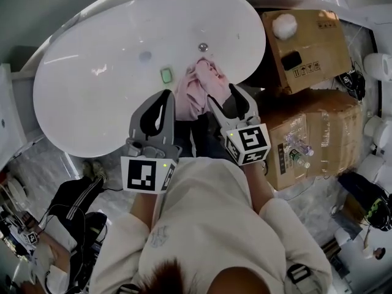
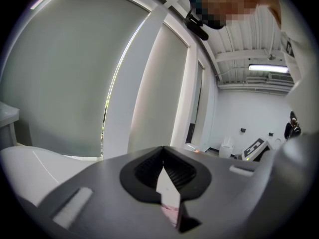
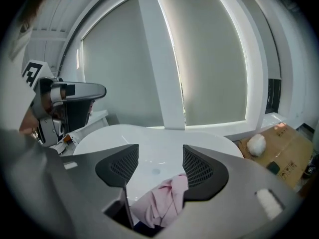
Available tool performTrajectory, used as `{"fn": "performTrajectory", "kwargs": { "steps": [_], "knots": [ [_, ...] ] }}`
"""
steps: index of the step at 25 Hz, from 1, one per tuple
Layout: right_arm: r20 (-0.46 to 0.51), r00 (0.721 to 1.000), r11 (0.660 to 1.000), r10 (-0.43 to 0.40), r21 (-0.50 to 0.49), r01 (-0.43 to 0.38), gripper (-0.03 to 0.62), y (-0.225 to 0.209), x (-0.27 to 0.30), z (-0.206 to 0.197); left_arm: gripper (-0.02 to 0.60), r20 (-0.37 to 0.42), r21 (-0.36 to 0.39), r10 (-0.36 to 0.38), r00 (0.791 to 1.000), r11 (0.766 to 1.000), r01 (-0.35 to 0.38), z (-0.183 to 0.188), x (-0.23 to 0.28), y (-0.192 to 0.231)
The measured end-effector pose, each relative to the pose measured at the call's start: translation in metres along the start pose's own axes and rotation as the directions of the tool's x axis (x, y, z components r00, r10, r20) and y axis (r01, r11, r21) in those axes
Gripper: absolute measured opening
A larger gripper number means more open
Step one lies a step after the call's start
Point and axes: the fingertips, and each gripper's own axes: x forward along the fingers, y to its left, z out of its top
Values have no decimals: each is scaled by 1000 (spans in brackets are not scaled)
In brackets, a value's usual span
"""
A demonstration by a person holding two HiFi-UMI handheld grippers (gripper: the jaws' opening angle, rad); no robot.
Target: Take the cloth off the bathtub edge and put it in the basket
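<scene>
Hanging off the bathtub [image 1: 92, 84] edge, pink cloth [image 1: 196, 90], right gripper [image 3: 159, 159] spread loose around it, left gripper [image 2: 163, 152] pressed together at that edge

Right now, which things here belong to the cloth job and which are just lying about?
Job:
pink cloth
bathtub
left gripper
right gripper

Lying about:
cardboard boxes
white fluffy ball
small green block in the tub
</scene>
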Motion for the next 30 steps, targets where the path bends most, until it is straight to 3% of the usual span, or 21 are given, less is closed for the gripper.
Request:
{"fn": "performTrajectory", "kwargs": {
  "steps": [6, 10, 13, 21, 26, 30],
  "knots": [
    [-73, 997, 1000, 14, 5, -14, 279, -2, 35, -33, 49, -27, -5, 19, 999, 1000, -19, -27, 14, 15],
    [-132, 991, 1000, 22, 11, -21, 355, 0, 61, -60, 49, -43, -16, 22, 999, 1000, -22, -48, 25, 25],
    [-172, 985, 1000, 12, 10, -10, 403, -2, 82, -85, 49, -61, -63, 23, 998, 998, -26, -66, 34, 31],
    [-285, 957, 997, -58, 33, 70, 442, -19, 133, -166, 49, -119, -155, 41, 992, 986, -59, -122, 60, 49],
    [-339, 938, 996, -75, 18, 86, 497, -21, 150, -204, 49, -116, -98, 44, 992, 994, -56, -148, 65, 65],
    [-372, 924, 994, -85, 31, 104, 511, -16, 160, -226, 49, -135, -121, 27, 990, 992, -43, -164, 68, 63]
  ]
}}
